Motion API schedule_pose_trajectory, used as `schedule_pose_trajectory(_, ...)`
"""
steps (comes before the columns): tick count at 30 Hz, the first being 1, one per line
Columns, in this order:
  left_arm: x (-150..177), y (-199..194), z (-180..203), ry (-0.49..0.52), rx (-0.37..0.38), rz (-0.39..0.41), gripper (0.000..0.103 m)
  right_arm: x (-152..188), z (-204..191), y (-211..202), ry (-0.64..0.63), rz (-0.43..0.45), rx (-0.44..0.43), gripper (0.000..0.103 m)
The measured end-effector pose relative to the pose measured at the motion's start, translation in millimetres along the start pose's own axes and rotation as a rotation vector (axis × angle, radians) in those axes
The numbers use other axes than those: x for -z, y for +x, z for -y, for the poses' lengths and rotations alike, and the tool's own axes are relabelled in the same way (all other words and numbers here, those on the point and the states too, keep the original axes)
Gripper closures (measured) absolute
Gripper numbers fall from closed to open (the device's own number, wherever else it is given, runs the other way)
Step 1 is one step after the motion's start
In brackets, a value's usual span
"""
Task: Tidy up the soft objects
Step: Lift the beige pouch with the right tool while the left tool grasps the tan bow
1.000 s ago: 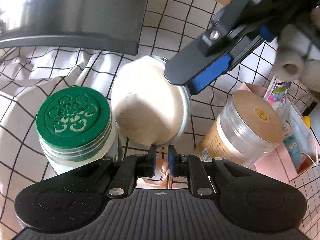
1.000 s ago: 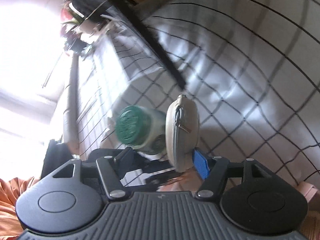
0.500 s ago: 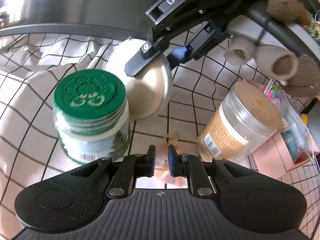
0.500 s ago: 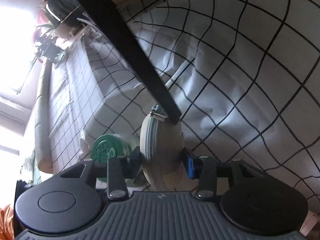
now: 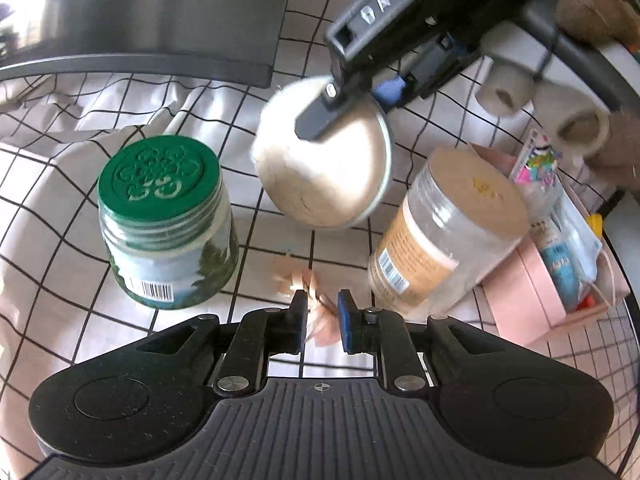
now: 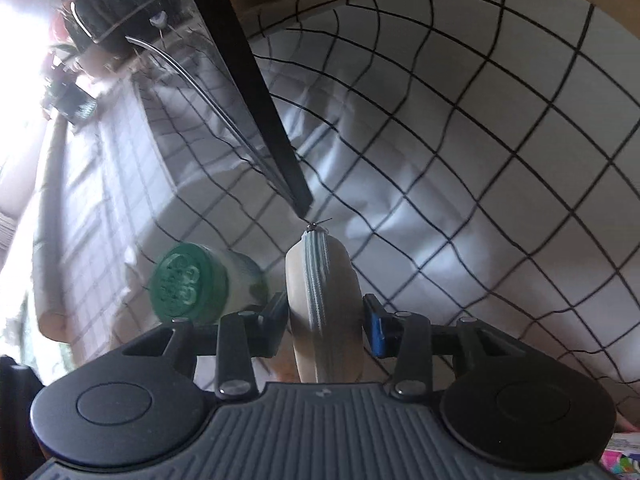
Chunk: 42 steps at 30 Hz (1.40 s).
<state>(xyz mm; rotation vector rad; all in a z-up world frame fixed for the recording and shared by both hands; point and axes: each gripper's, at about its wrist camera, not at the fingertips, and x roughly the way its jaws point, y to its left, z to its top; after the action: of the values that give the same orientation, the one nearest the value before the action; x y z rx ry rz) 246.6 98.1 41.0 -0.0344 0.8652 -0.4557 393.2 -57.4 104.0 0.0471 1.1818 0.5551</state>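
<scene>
Left wrist view looks down over a white cloth with a black grid (image 5: 188,132), rumpled in places. The left gripper (image 5: 322,322) hangs low over it, its jaws opening, with a small pinkish scrap (image 5: 316,312) between the pads; I cannot tell whether they press on it. To its left stands a glass jar with a green embossed lid (image 5: 160,172), and to its right a clear jar with a tan lid (image 5: 476,196), leaning against a pink box (image 5: 520,288) stuffed with printed packets. Between the two jars, raised above the cloth, is a round cream zip pouch (image 5: 324,176), held by the right gripper (image 5: 352,100) that reaches in from the upper right. A gloved hand (image 5: 580,128) shows behind it.

From the right wrist, the pouch (image 6: 324,300) sits edge-on between the right gripper's (image 6: 326,320) jaws, zipper facing the camera; the jaws are closing and squeeze its sides. The green-lidded jar (image 6: 188,284) is just left of it. A dark slanted panel edge (image 6: 256,92) runs down toward the pouch's zip pull.
</scene>
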Motion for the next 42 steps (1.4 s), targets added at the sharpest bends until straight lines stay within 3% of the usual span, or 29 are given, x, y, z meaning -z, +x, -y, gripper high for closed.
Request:
schedule_pose_trajectory(8, -14, 21, 12, 0.040, -0.090, -0.051, 0.084, 11, -5, -8, -0.008, 0.026, 0.047, 0.063)
schedule_pose_trajectory(11, -10, 22, 17, 0.073, -0.101, -0.068, 0.077, 13, -5, -9, -0.009, 0.035, 0.060, 0.063)
schedule_pose_trajectory(13, -6, 25, 17, 0.090, -0.118, -0.097, 0.078, 14, -4, -6, -0.003, 0.033, 0.061, 0.064)
schedule_pose_trajectory(27, 2, 20, 4, 0.059, -0.073, -0.057, 0.078, 13, -15, 6, -0.064, 0.040, 0.113, 0.064)
schedule_pose_trajectory(42, 5, 18, 11, 0.105, -0.092, -0.049, 0.082, 14, -13, 10, -0.059, 0.039, 0.119, 0.064)
